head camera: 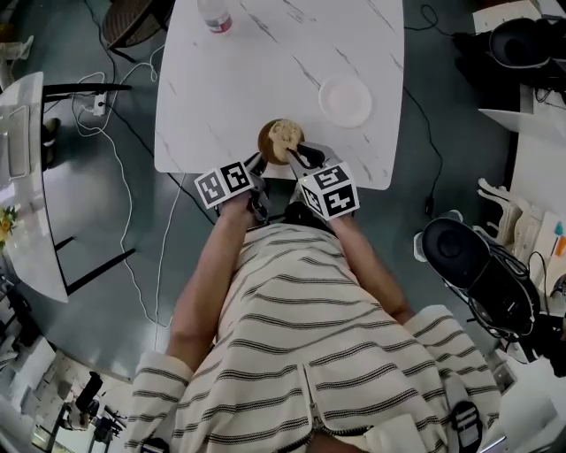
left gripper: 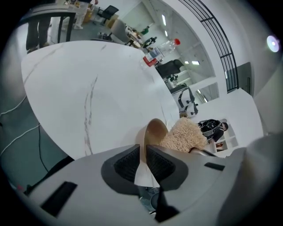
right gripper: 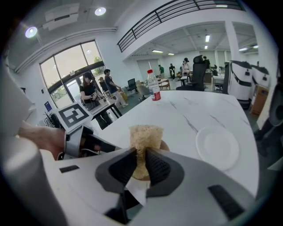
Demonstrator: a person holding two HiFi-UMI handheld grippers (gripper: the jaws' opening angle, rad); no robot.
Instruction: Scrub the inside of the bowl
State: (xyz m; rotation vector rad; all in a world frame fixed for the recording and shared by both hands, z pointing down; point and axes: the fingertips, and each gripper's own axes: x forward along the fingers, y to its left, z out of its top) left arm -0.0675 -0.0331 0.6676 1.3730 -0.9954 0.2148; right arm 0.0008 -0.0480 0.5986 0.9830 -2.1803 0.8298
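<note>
As recorded in the head view, one white marble bench (head camera: 221,97) carries one brown bowl (head camera: 268,143) at its near edge, one white plate (head camera: 345,100) near the bowl to its right, and one clear bottle (head camera: 215,16) at the far edge. One straw-coloured scrubbing pad (head camera: 285,133) sits inside the bowl. Two tongs reach in from the near side, the left tongs (head camera: 259,165) at the bowl's near-left rim and the right tongs (head camera: 297,157) over its right side, with two marker cubes (head camera: 329,190) behind them. Left gripper view: the left tongs (left gripper: 143,156) are pressed together on the bowl's rim, one jaw on each face of the wall. The pad (left gripper: 183,134) lies against the bowl's inner side, and the one bottle stands beyond. Right gripper view: the right tongs (right gripper: 141,162) pinch the scrubbing pad, which rises above the jaws with the bowl's edge just behind it. The one plate lies to the right, apart from the bowl. The one bottle stands farther off.
</note>
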